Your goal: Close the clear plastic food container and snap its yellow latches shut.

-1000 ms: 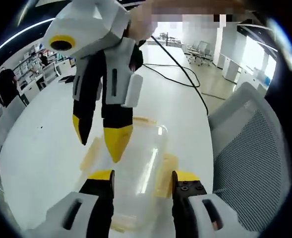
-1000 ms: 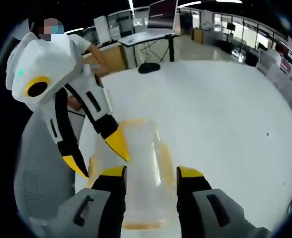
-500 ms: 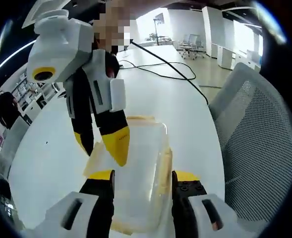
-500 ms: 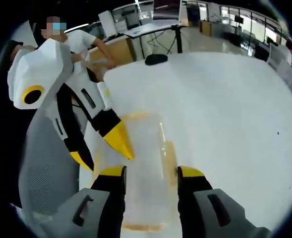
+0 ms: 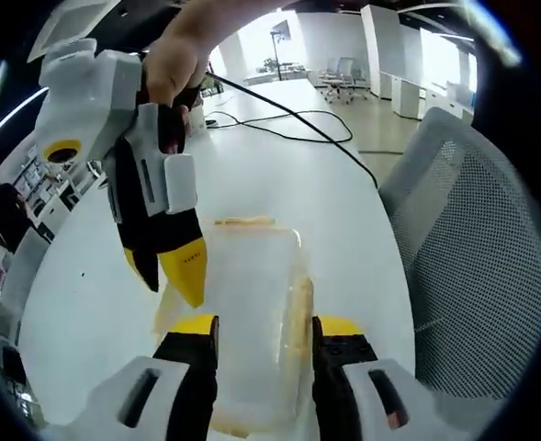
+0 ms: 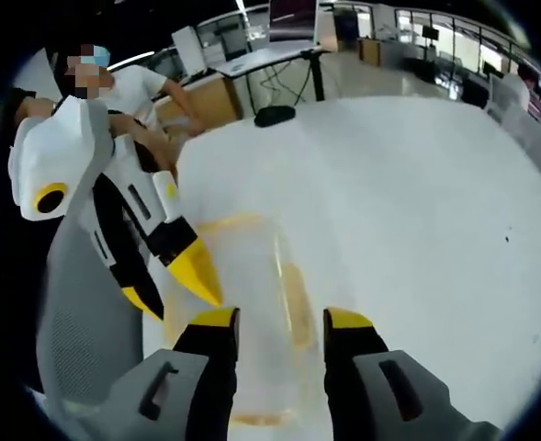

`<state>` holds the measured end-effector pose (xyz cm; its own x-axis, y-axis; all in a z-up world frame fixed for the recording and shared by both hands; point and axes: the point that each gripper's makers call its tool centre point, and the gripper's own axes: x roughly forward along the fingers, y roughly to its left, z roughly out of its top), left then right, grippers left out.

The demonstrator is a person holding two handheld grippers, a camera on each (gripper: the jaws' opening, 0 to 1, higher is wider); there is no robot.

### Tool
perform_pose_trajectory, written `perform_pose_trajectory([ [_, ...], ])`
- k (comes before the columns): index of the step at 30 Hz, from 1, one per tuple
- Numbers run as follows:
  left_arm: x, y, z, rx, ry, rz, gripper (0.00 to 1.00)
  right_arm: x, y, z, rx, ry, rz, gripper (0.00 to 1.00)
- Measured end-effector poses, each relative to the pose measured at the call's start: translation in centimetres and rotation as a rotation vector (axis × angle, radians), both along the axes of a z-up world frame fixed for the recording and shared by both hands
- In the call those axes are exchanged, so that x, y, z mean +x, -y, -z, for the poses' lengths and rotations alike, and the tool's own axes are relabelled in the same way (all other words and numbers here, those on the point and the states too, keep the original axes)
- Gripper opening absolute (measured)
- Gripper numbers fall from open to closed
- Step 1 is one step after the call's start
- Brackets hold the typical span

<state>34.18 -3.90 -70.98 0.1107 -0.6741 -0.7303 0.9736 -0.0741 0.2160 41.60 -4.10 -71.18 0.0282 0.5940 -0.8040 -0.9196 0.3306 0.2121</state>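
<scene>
Clear container (image 5: 252, 312) sits on the white table (image 5: 86, 303) near its edge by the mesh chair (image 5: 472, 257), left gripper (image 5: 256, 323) and right gripper (image 6: 279, 317) both spread astride it; I'd press each yellow latch (image 5: 298, 317) squarely.

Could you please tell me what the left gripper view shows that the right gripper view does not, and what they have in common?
The left gripper view alone shows a black cable trailing across the white table and a hand holding the right gripper. The right gripper view alone shows a desk with a monitor and the left gripper. Both show the clear food container with its yellow latches and a grey mesh chair.
</scene>
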Motion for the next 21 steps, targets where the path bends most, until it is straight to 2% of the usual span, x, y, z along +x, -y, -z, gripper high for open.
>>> perform_pose_trajectory([
  [11, 0.23, 0.49, 0.29, -0.002, 0.037, 0.025, 0.37, -0.01, -0.67, 0.4, 0.019, -0.031, -0.011, 0.33],
  [21, 0.29, 0.63, 0.31, -0.032, 0.05, 0.029, 0.38, -0.21, -0.67, 0.6, 0.047, -0.114, 0.014, 0.3],
])
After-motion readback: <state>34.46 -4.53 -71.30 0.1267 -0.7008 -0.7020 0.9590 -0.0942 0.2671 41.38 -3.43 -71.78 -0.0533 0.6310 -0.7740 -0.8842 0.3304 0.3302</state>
